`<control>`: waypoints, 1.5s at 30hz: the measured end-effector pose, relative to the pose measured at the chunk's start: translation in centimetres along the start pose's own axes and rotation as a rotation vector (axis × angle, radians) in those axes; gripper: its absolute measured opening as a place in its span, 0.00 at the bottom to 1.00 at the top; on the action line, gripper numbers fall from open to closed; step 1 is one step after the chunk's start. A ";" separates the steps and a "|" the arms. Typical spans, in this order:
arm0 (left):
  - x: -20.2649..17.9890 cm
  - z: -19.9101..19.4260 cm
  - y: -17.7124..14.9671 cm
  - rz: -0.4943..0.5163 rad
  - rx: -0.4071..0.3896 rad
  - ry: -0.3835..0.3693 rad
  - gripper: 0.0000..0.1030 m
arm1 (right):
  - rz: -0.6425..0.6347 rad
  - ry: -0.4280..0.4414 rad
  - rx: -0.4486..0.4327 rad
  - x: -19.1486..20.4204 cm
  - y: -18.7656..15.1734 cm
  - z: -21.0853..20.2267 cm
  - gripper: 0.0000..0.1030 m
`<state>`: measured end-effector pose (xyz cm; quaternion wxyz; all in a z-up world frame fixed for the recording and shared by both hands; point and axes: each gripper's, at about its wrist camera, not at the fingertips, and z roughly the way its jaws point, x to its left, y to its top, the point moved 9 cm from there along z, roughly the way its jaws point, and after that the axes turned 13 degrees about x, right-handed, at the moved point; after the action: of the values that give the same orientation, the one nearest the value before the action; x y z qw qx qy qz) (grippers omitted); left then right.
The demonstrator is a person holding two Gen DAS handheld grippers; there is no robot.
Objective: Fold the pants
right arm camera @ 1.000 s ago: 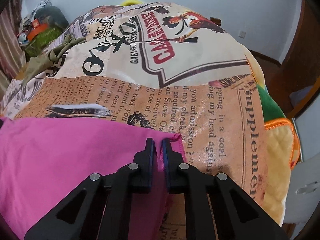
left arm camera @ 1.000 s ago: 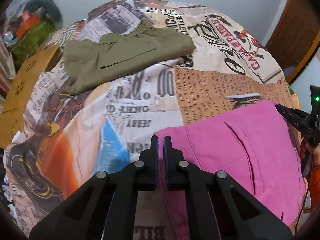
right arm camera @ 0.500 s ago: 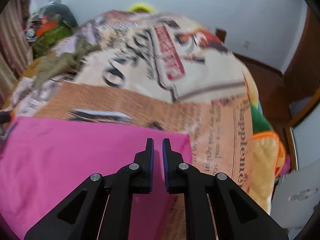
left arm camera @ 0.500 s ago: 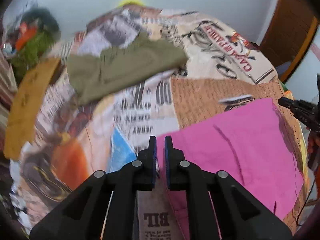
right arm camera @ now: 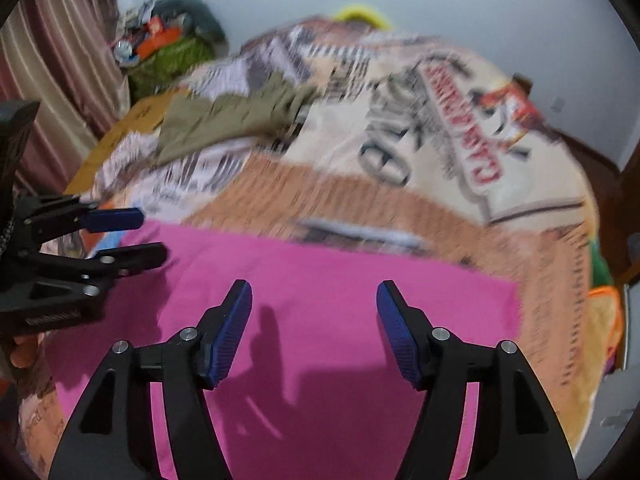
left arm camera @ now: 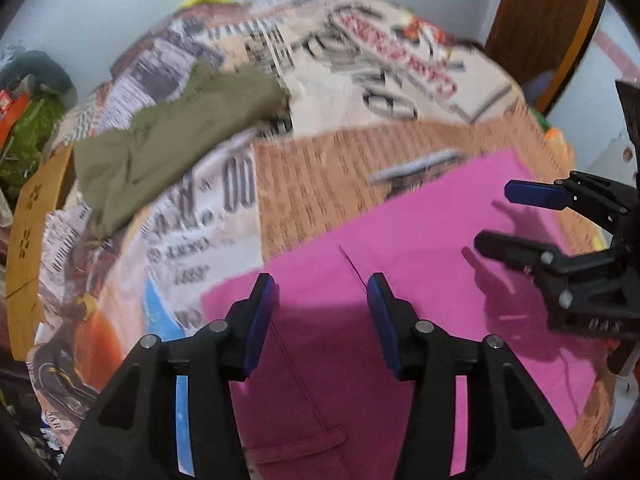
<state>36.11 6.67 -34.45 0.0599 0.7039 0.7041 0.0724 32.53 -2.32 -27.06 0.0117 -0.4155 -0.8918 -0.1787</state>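
The pink pants (left arm camera: 420, 280) lie flat and folded on the newspaper-print bedspread (left arm camera: 320, 160); they also show in the right wrist view (right arm camera: 340, 300). My left gripper (left arm camera: 320, 288) is open and empty, raised above the pants' left part. My right gripper (right arm camera: 314, 296) is open and empty above their right part. The right gripper shows at the right of the left wrist view (left arm camera: 496, 216), and the left gripper shows at the left of the right wrist view (right arm camera: 150, 236). Both frames are motion-blurred.
Olive-green pants (left arm camera: 176, 136) lie folded at the bed's far left, also in the right wrist view (right arm camera: 236, 116). A brown cardboard piece (left arm camera: 28, 240) lies at the left edge. Bags and clutter (right arm camera: 168, 44) sit in the far left corner. A wooden door (left arm camera: 548, 20) stands at right.
Both grippers have opened and let go of the pink pants, then lifted and drawn back. The pants now lie flat on the bed.
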 end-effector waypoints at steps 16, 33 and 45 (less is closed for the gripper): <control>0.9 -1.4 -6.0 0.036 -0.042 0.078 0.73 | -0.030 -0.018 0.103 1.3 -7.4 0.3 0.61; 2.0 -4.9 -12.1 -0.028 -0.060 0.083 0.79 | 0.092 -0.054 0.074 1.1 -13.1 -3.3 0.61; 0.9 -8.2 -14.2 -0.168 -0.058 -0.135 0.79 | 0.088 -0.072 -0.073 3.1 -12.7 -8.1 0.61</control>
<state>20.64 7.41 -29.03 0.1333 0.6436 0.7526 0.0400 20.01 -10.15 -22.87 -0.0279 -0.4609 -0.8652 -0.1955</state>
